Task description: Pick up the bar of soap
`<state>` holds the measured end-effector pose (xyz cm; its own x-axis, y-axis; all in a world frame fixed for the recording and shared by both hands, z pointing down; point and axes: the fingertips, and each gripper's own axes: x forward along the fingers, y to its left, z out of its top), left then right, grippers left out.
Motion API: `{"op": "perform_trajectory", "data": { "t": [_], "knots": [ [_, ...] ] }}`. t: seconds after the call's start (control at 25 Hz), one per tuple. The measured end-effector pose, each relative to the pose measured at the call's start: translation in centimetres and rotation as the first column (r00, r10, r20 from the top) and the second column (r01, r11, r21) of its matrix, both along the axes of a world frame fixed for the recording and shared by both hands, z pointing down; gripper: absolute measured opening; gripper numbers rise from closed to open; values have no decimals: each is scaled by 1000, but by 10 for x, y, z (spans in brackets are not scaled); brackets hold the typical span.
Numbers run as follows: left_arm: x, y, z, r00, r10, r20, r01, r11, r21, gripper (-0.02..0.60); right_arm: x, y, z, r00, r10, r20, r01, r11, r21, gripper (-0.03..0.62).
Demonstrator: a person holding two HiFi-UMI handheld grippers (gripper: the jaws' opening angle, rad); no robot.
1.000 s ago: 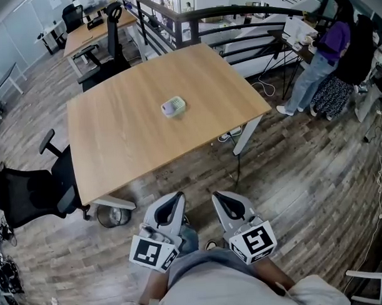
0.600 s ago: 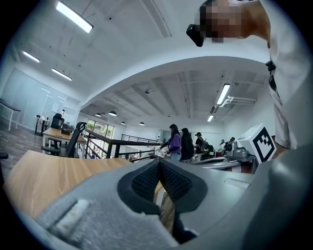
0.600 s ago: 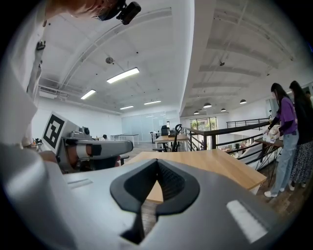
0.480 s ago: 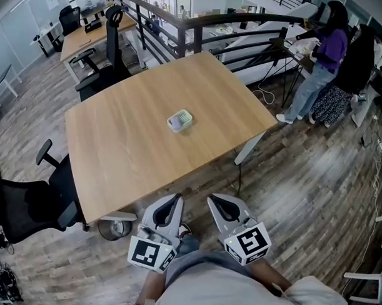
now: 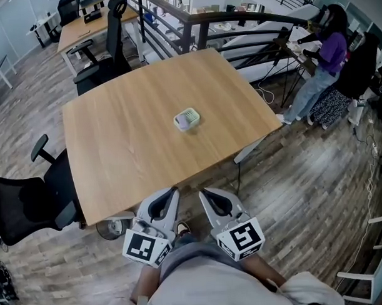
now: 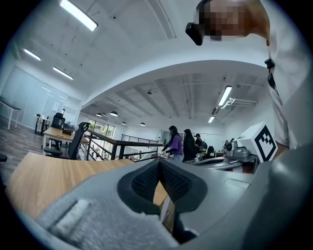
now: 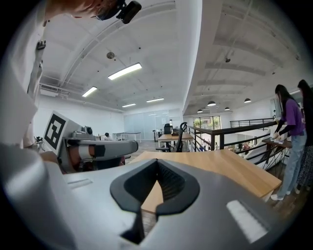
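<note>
Both grippers are off the table, held low at 6 o'clock of the head view, just short of the near table edge. The left gripper [image 5: 172, 192] has its jaws together with nothing between them; its own view [image 6: 159, 163] shows the pads meeting at the tips. The right gripper [image 5: 204, 193] is the same: pads closed tip to tip and empty [image 7: 156, 163]. The two sit side by side, near each other but not touching, noses tilted toward the table.

The bar of soap [image 5: 187, 119] is at 12 o'clock from the grippers, near the middle of the table [image 5: 115, 145] and well apart from both. It's pale, with a greenish top, and seems to sit in a small white dish, though it's too small for me to be sure. I can't pick it out in either gripper view.

A black office chair [image 5: 21, 201] is at 9 o'clock, just beside the table's left edge. Another chair [image 5: 115, 32] is at 11 o'clock, at the far side. A dark railing [image 5: 236, 19] runs behind the table at 12 to 1 o'clock. A person in a purple top [image 5: 328, 56] stands at 2 o'clock at another desk, well apart from my table. A wood plank floor [image 5: 304, 176] is underneath.
</note>
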<state>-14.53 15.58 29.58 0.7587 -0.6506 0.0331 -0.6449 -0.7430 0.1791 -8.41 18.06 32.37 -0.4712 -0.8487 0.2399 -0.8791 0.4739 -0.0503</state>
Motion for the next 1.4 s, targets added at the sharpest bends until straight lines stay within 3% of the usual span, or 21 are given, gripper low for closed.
{"op": "perform_trajectory", "data": {
  "t": [0.72,1.4],
  "knots": [
    [-4,-38,12,1000,18,6,-18,1000,-10,2,5,-35,10,998,63,-23,-63,998,-9,5],
    [46,-123,30,998,23,57,-20,998,-55,2,55,-123,27,999,42,-16,-43,998,-51,5]
  ]
}}
